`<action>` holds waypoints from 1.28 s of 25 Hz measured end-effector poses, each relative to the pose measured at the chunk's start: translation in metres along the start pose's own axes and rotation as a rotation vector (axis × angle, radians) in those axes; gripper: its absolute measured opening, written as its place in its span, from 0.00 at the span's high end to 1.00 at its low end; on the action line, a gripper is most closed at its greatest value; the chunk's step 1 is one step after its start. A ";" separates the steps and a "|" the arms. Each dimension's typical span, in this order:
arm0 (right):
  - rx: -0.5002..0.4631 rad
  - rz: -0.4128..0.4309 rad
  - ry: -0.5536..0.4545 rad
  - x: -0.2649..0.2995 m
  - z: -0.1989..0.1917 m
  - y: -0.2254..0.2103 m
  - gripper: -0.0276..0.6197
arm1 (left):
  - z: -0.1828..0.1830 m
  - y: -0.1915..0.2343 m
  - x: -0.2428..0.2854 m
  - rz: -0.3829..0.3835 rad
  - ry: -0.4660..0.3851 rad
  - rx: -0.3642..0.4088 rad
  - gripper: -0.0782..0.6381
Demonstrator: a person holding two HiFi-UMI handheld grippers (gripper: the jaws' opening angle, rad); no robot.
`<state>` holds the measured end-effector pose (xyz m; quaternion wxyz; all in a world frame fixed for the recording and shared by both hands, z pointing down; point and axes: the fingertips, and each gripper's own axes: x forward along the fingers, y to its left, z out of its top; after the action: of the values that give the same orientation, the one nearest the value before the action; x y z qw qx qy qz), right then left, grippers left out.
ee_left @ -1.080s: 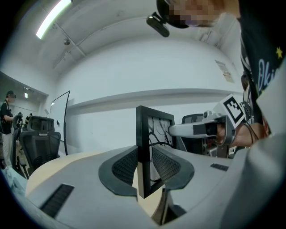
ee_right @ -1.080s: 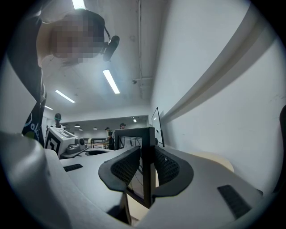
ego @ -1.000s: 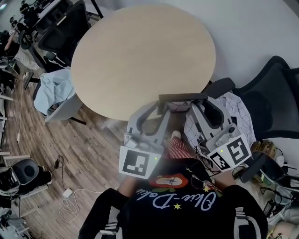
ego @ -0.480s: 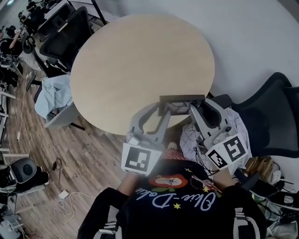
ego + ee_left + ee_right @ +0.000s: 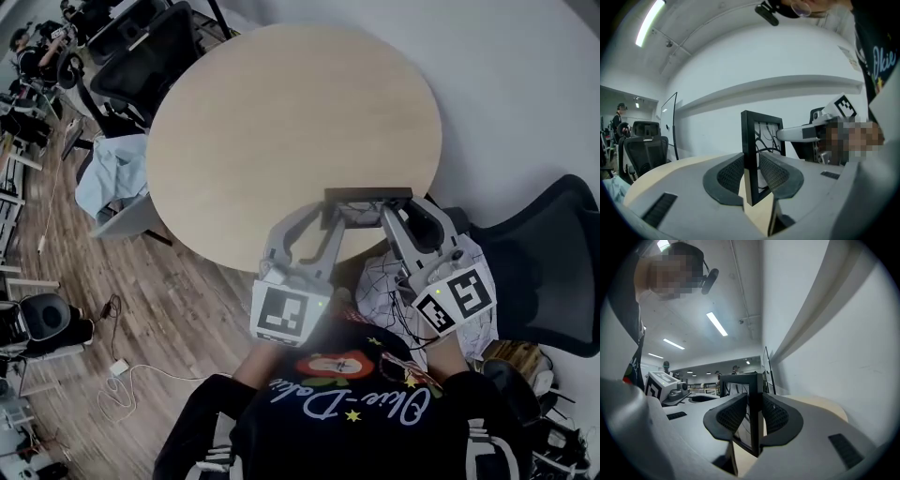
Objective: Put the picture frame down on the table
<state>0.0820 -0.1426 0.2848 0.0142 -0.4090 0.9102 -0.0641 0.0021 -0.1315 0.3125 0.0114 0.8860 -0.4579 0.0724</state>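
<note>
**Picture frame (image 5: 367, 196) held upright at both ends, over the near rim of the bench (image 5: 281, 122).**

The left tongs (image 5: 326, 217) clamp the left end of the black frame and the right tongs (image 5: 392, 216) clamp its right end. In each gripper view the ribbed pads (image 5: 731, 173) press on both faces, with the jaws apart only by the frame's thickness. The frame stands on edge with its top rail level, above the near right rim of the round bench. Contact between frame and bench cannot be determined. A black chair (image 5: 548, 262) stands to the right, apart from the bench.
</note>
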 end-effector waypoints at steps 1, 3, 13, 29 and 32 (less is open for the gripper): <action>0.002 0.008 0.004 0.000 -0.002 -0.001 0.84 | -0.002 -0.001 0.001 0.007 0.008 0.003 0.76; 0.006 0.022 0.010 -0.001 -0.007 -0.003 0.84 | -0.006 -0.003 0.002 0.021 0.023 0.006 0.76; 0.009 0.054 0.026 0.003 -0.028 -0.012 0.84 | -0.027 -0.005 0.010 0.044 0.059 0.008 0.76; 0.015 0.043 0.109 0.061 -0.052 -0.040 0.84 | -0.056 0.042 0.050 0.029 0.125 -0.021 0.76; 0.030 0.035 0.137 0.072 -0.058 -0.046 0.84 | -0.063 0.051 0.058 0.023 0.143 -0.034 0.76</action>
<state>0.0632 -0.2206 0.3501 -0.0408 -0.3875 0.9150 -0.1050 -0.0137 -0.2022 0.3803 0.0580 0.8729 -0.4673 0.1278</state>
